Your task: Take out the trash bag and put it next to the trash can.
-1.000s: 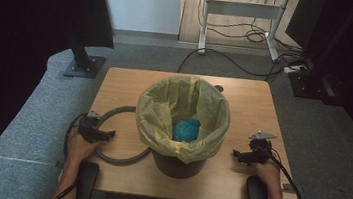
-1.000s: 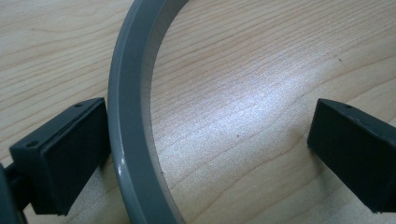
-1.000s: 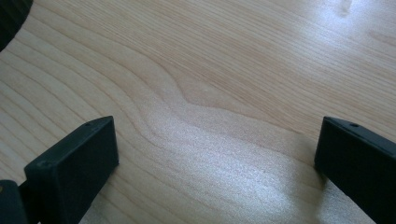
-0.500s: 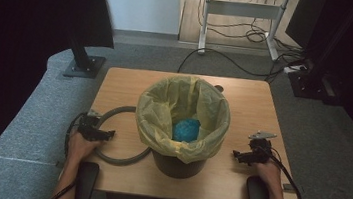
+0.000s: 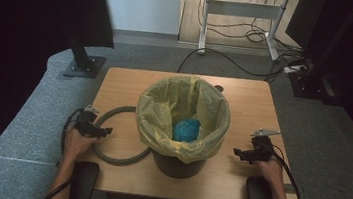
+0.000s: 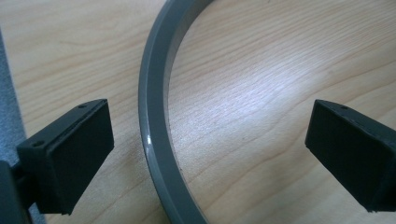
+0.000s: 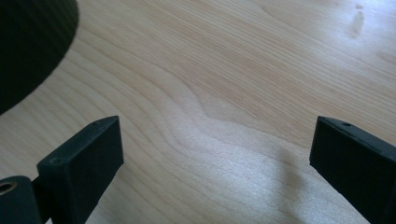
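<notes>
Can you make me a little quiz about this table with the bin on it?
1. True or false: the left gripper has its jaws wide open over the grey ring.
2. What colour is the ball inside the bin? A) red B) blue C) white
3. Fill in: the bag lining the bin is ____.

Key: 1 true. 2 B. 3 yellow.
</notes>
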The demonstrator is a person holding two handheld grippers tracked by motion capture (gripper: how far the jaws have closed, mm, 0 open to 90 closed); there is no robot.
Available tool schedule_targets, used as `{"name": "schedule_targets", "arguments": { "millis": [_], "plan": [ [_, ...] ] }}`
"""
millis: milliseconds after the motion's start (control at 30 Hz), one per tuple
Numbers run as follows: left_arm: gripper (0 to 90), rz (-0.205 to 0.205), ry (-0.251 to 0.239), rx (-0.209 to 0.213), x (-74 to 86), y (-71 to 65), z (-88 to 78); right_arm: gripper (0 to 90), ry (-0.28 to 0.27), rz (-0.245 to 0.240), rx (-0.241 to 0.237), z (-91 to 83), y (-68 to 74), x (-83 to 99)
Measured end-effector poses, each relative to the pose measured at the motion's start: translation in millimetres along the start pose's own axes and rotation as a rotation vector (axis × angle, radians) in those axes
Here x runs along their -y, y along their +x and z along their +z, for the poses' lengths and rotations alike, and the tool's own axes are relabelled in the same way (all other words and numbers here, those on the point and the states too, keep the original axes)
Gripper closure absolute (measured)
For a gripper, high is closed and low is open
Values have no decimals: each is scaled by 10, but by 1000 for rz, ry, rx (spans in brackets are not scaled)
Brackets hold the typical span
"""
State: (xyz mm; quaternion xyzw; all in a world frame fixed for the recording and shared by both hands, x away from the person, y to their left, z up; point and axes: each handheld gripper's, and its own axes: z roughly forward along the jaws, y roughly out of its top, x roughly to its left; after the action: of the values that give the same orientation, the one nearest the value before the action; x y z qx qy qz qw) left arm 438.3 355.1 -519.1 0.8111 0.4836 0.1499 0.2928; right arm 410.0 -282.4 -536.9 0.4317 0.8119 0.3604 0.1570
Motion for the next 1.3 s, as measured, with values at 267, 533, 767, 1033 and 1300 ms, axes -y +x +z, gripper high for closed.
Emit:
{"name": "schedule_targets", "arguments": {
  "millis": [267, 533, 767, 1033, 1300],
  "plan": [
    [25, -5, -26, 96, -136, -96, -223, 34, 6, 1, -34, -137, 38, -109],
    [18, 25, -44, 168, -280, -230, -414, 28, 25, -37, -72, -292, 140, -254],
    [47, 69, -41, 188, -390, -373, -579, 27, 2, -67, -114, -460, 203, -396],
    [53, 120, -67, 220, -528, -513, -810, 26, -20, -94, -152, -656, 296, -563],
    [53, 188, -105, 270, -711, -700, -1061, 25, -38, -134, -194, -860, 419, -768]
  ]
}}
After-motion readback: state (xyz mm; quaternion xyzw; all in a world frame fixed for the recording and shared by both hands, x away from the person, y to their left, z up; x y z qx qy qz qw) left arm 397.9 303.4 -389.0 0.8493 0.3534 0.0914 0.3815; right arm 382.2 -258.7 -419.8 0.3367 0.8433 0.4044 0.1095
